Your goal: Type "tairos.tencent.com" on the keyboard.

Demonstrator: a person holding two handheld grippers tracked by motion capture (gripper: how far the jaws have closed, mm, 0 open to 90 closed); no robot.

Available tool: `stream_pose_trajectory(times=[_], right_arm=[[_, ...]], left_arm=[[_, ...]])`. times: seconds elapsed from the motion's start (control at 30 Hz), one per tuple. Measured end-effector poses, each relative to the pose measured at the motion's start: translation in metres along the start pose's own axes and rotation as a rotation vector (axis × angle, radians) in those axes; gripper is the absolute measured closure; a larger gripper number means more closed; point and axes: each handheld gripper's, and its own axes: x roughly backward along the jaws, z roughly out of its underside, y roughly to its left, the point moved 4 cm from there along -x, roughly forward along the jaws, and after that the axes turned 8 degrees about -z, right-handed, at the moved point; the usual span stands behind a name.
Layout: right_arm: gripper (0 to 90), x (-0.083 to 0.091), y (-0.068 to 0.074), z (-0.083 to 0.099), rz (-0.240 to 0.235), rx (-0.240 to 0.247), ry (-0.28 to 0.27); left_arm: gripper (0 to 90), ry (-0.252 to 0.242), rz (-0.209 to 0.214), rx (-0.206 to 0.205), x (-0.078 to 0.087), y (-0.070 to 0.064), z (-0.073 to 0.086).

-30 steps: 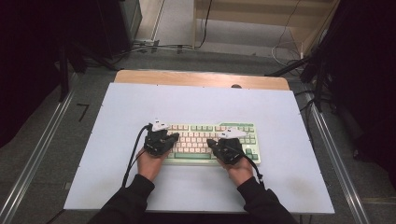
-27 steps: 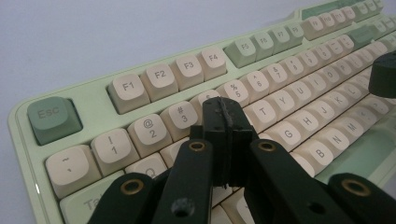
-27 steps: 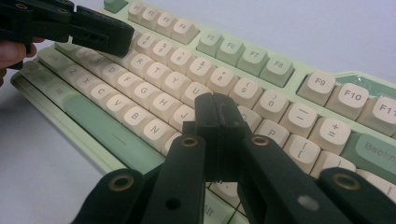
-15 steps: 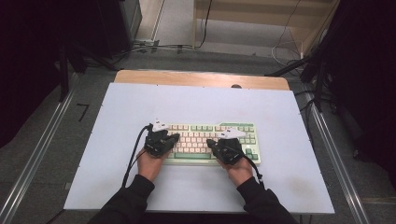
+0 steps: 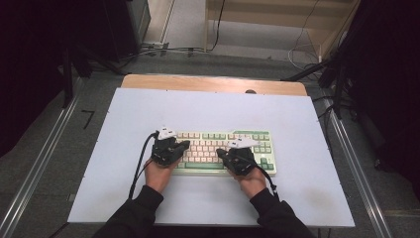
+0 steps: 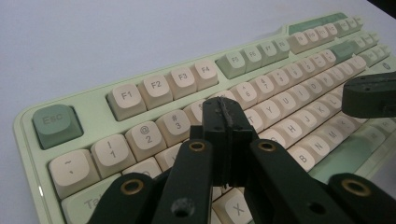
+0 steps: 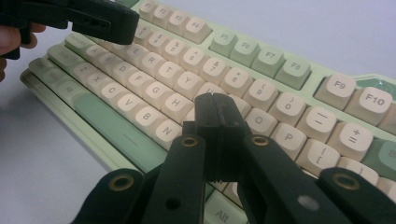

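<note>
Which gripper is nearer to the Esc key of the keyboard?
Left. The left gripper is shut above the left number keys, close to the Esc key. The right gripper is shut above the right half of the keyboard, much farther away.

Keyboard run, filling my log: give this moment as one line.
scene: keyboard on white table | left tool: shut, over left keys | right tool: shut, over right letter keys | holding: nothing
</note>
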Motion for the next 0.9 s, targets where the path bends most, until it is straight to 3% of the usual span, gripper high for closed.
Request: stream_pose_trajectory(times=[0.9], right_arm=[[87.2,-0.017,0.016,0.0,-0.04,0.036,0.035]], left_arm=[[90.0,-0.01,-0.003,0.004,0.002,0.0,0.0]])
